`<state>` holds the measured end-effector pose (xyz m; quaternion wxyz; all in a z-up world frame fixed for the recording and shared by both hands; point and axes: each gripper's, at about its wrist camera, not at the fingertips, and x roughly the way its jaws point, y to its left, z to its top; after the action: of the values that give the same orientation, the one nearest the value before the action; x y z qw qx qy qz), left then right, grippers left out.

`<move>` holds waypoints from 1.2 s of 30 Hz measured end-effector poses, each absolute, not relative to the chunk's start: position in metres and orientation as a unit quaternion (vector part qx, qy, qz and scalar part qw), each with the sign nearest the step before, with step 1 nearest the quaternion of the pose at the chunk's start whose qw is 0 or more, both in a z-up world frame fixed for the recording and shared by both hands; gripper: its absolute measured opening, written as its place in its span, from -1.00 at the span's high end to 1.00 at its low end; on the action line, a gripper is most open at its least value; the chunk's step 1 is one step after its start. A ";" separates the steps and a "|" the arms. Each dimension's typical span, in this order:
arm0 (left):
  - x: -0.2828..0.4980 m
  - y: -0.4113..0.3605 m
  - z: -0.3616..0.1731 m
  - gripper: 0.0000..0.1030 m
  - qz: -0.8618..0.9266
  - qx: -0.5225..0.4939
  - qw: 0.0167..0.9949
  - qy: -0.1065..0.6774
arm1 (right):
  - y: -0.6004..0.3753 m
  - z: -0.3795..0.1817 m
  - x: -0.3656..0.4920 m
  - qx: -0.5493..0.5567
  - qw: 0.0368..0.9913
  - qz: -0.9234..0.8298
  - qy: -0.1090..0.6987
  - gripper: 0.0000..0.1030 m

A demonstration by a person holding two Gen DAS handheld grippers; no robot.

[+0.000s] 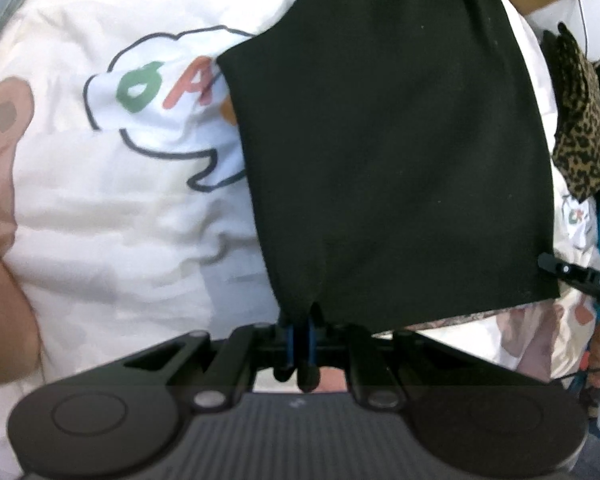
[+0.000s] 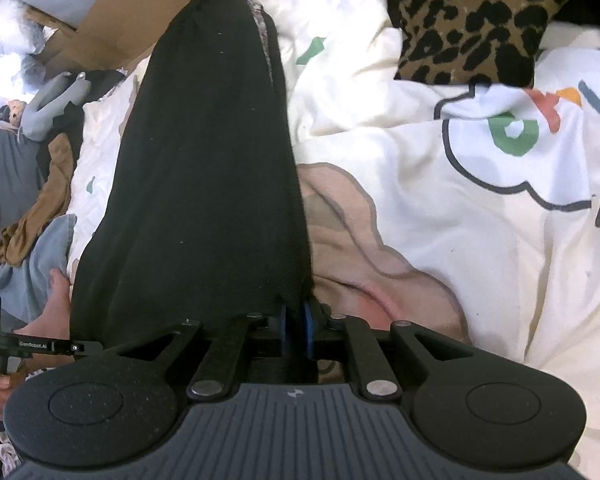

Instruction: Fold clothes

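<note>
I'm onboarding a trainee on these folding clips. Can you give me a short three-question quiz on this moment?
1. True or false: the black garment lies on a cartoon-print sheet.
2. What does the left tool pinch? A) leopard-print cloth B) the black garment's edge C) nothing
3. Fill in: the cloth beyond the garment on the right tool's side has a ____ print.

Key: 1 true; 2 B; 3 leopard (leopard-print cloth).
</note>
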<state>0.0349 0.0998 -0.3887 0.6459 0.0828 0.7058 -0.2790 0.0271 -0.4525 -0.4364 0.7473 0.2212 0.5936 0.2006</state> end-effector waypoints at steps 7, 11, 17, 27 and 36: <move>0.038 0.101 -0.399 0.85 -0.276 0.076 0.646 0.708 | -0.470 -0.460 0.033 0.278 0.713 0.218 0.606 0.48; 0.039 0.104 -0.407 0.85 -0.265 0.059 0.648 0.712 | -0.474 -0.472 0.040 0.309 0.692 0.236 0.608 0.48; 0.042 0.101 -0.414 0.85 -0.259 0.055 0.648 0.714 | -0.469 -0.480 0.041 0.326 0.674 0.256 0.611 0.48; 0.045 0.101 -0.412 0.85 -0.250 0.042 0.638 0.727 | -0.462 -0.466 0.038 0.323 0.670 0.252 0.619 0.96; 0.057 0.111 -0.377 0.85 -0.256 0.094 0.632 0.725 | -0.444 -0.428 0.029 0.306 0.648 0.283 0.637 0.97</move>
<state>0.0571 0.1108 -0.3765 0.6321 0.0938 0.7252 -0.2565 0.0294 -0.4440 -0.4284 0.6482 0.3057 0.6372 0.2834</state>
